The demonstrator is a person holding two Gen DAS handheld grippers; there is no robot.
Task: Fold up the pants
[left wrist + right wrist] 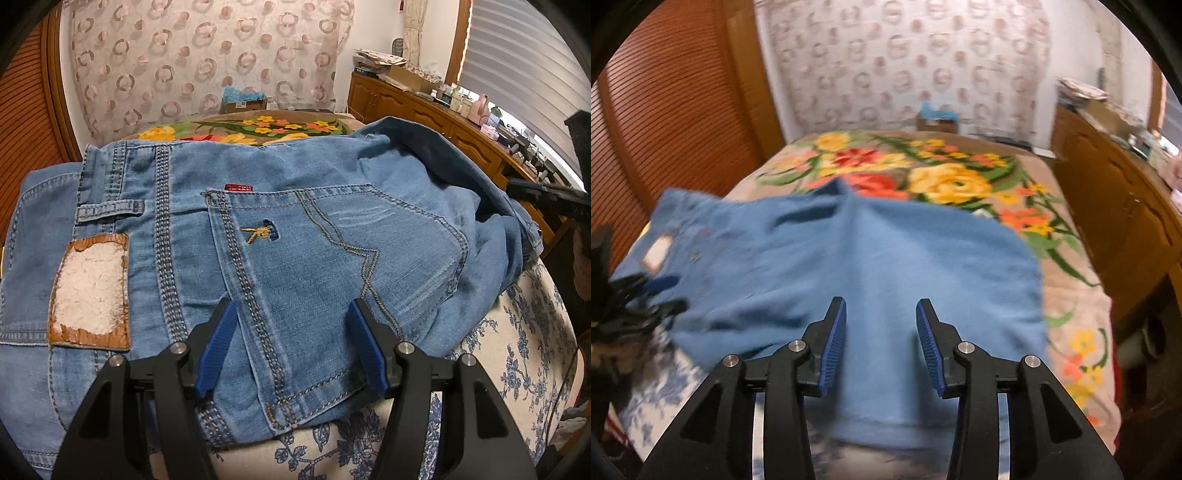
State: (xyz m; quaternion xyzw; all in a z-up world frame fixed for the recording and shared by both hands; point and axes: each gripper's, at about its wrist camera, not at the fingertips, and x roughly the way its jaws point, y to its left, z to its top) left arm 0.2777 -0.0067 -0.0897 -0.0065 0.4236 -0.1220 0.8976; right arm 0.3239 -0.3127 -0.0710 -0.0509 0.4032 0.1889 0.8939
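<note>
Blue jeans (295,240) lie on the bed, seat side up, showing a back pocket (332,277) and a worn leather waist patch (90,291). My left gripper (292,308) stands open low over the pocket, its blue pads wide apart and pinching no cloth. In the blurred right wrist view, the jeans (886,258) show a folded-over leg with a raised crease down the middle. My right gripper (882,304) hovers open above that crease, with nothing pressed between its pads. The left gripper (646,291) shows at that view's left edge.
A bright flowered blanket (960,177) covers the far half of the bed, and a blue-and-white floral sheet (517,332) the near part. A cluttered wooden dresser (424,110) runs along the right. A slatted wooden door (665,110) stands left, a cardboard box (243,103) beyond the bed.
</note>
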